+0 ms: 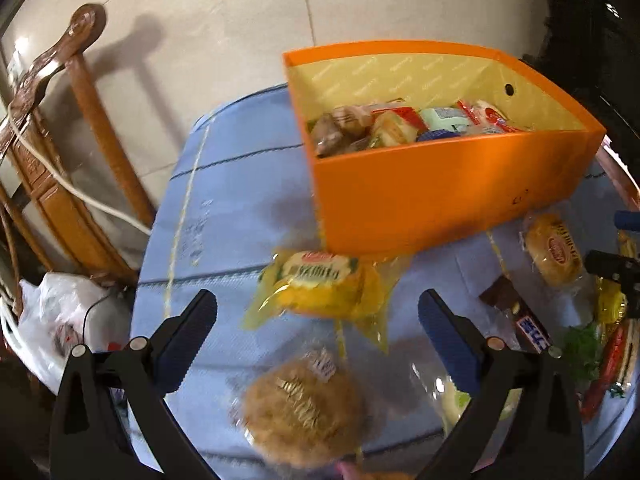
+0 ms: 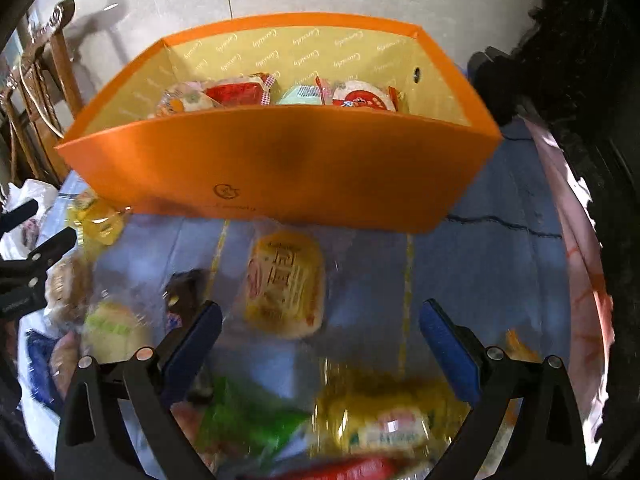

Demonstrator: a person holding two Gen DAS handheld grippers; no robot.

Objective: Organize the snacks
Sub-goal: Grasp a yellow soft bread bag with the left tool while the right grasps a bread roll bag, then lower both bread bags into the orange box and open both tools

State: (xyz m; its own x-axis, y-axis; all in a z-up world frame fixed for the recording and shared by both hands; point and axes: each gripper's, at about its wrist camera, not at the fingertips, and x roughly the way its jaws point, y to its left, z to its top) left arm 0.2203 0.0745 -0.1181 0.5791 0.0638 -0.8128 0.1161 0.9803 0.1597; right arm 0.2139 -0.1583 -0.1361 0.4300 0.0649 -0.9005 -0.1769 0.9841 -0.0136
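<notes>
While both grippers hang over the table (image 1: 240,208), which wears a pale blue cloth, neither holds anything. The left gripper (image 1: 318,326) has its fingers (image 1: 192,340) spread wide, and between them, lower down on the cloth, lie a yellow-wrapped cake (image 1: 320,284) and a round brown pastry in clear wrap (image 1: 302,408). The yellow pack lies flat, its long axis running across the view, one end tucked against the near wall of the orange box (image 1: 440,196). The right gripper (image 2: 320,334) also stands fully open with nothing between the fingers (image 2: 452,352); beyond them a golden wrapped bun (image 2: 286,284) lies flat with its long axis pointing toward the box, just short of its near wall. Another yellow pack (image 2: 384,420) lies blurred under that gripper, long side across the view. The box stands upright at the far side of the table, its long side facing the grippers, already holding several wrapped snacks (image 2: 280,94). A carved wooden chair (image 1: 60,120) stands to the left.
</notes>
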